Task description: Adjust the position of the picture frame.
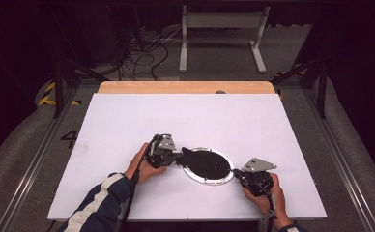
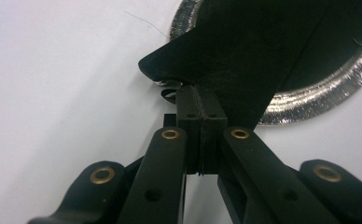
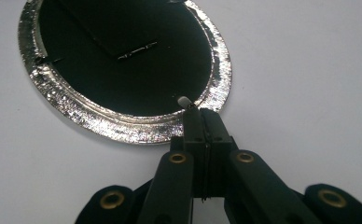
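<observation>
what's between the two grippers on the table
In the high view, the oval silver-rimmed tray with a black sheet on it lies between the left gripper and the right gripper.

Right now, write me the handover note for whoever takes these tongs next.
Left tongs: jaws shut, pinching the near edge of the black sheet.
Right tongs: jaws shut at the rim of the silver foil plate, by a small white nub; whether they grip the rim is unclear.
Things: the plate lies near the front middle of the white table. The black sheet covers the plate's middle and sticks out past its rim toward the left tongs.
Done: both tongs are at the plate, one on each side.
Left: probably lifting or peeling the sheet off while the plate is steadied.
</observation>
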